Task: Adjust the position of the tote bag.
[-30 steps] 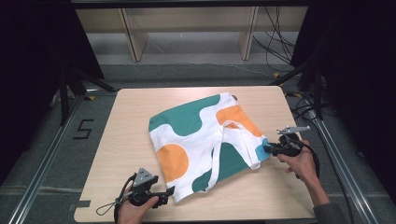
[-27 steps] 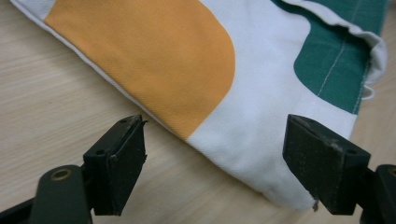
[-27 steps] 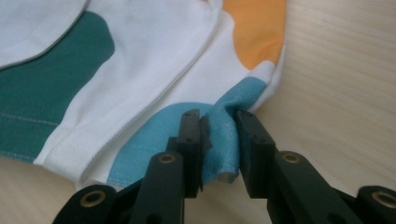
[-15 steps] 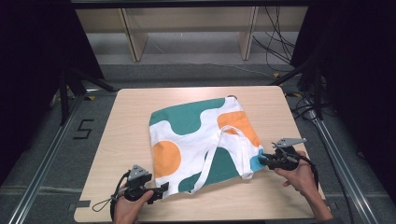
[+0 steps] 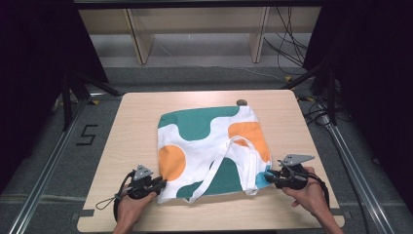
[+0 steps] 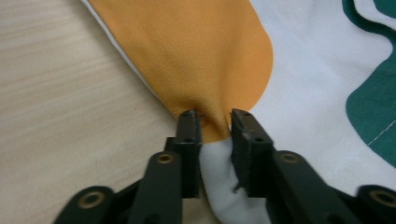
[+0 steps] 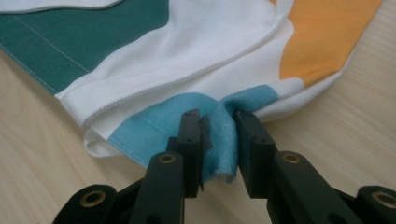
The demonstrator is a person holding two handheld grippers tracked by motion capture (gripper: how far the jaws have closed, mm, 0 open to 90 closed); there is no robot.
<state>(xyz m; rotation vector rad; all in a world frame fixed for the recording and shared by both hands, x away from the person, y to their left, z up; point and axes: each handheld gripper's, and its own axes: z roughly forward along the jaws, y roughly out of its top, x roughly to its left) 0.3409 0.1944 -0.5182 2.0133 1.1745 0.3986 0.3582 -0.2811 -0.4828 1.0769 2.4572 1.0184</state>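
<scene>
Because each hand-held gripper, left (image 5: 155,184) and right (image 5: 271,179), is clamped on a near corner of the cloth (image 5: 209,146), it can be dragged flat across the table (image 5: 131,126).

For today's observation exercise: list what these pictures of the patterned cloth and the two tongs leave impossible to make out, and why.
- High view: the small dark object at the table's far edge, behind the cloth, is too small to identify.
- Left gripper view: the left tongs pinch a fold; the cloth's underside is hidden.
- Right gripper view: the right tongs cover part of the blue patch; the frame edge cuts off the cloth.
</scene>
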